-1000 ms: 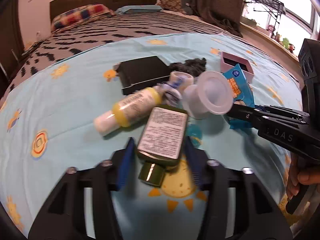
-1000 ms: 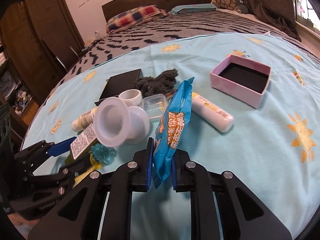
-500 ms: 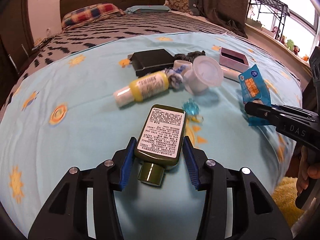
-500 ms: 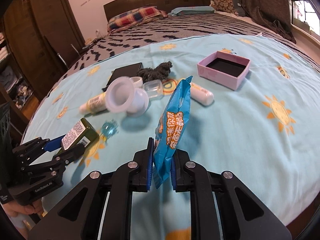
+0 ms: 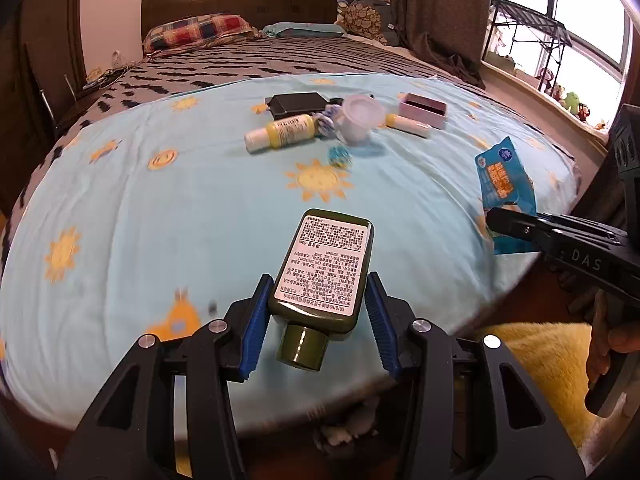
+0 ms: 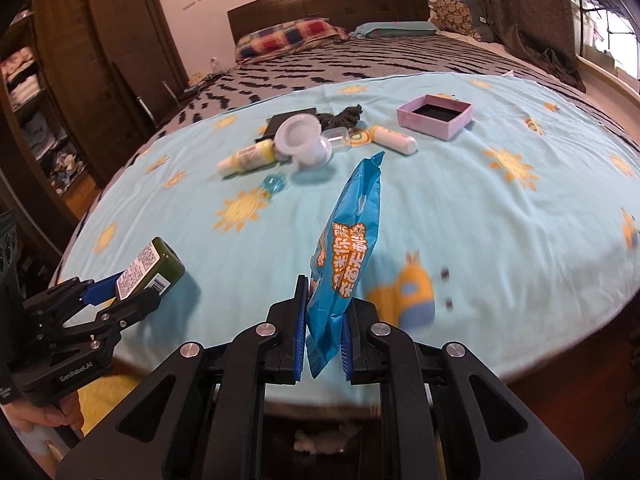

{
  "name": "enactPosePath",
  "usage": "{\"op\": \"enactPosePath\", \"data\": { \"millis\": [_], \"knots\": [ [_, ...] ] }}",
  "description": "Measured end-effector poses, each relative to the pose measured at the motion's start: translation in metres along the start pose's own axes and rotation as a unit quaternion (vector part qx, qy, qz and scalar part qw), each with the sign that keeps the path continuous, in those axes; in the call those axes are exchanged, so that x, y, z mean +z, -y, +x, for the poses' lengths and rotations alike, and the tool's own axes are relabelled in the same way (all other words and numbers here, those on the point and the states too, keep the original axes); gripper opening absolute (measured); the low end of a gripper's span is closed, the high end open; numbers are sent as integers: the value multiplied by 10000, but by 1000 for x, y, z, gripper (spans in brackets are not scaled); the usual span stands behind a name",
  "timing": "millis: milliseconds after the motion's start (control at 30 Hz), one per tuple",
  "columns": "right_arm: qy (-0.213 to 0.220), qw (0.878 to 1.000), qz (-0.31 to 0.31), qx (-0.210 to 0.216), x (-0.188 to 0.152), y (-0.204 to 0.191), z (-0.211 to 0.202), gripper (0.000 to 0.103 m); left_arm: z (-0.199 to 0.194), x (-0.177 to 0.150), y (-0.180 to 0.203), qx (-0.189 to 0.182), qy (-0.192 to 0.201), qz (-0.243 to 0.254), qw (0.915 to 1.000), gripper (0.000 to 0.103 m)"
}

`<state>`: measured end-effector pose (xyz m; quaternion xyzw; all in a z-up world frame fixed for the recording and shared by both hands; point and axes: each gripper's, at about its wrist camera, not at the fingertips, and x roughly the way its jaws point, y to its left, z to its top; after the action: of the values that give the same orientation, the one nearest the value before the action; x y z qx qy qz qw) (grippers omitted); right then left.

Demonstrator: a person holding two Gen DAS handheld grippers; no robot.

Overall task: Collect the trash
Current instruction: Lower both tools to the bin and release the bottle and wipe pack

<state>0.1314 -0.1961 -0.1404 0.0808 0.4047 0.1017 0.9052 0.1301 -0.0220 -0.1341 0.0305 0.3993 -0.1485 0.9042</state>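
Blue-padded fingers (image 5: 256, 322) of the left gripper (image 5: 318, 316) pinch a dark green bottle (image 5: 326, 268) by its lower body, cap toward the camera and white label facing up, held above the near edge of the bed (image 5: 160, 220). On the right gripper (image 6: 323, 330) the fingers are pressed together on the bottom of a blue snack packet (image 6: 346, 248), which stands upright between them over the bed's near edge. Farther back on the light blue sun-patterned sheet lie a yellow bottle (image 5: 282, 132), a white cup (image 5: 358, 120), a pink box (image 6: 436, 114), a black box (image 5: 298, 103) and a small blue-green wrapper (image 5: 339, 156), well apart from both grippers.
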Motion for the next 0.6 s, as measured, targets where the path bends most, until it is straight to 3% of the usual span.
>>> {"op": "enactPosePath", "data": {
  "millis": [267,600],
  "knots": [
    [-289,9995,-70,72,-57,-12,-17,15,-21,-57,15,-121,-178,-143,9997,44],
    [-926,9957,-74,13,-122,-11,3,15,0,-123,23,-160,-756,-306,9965,44]
  ]
}}
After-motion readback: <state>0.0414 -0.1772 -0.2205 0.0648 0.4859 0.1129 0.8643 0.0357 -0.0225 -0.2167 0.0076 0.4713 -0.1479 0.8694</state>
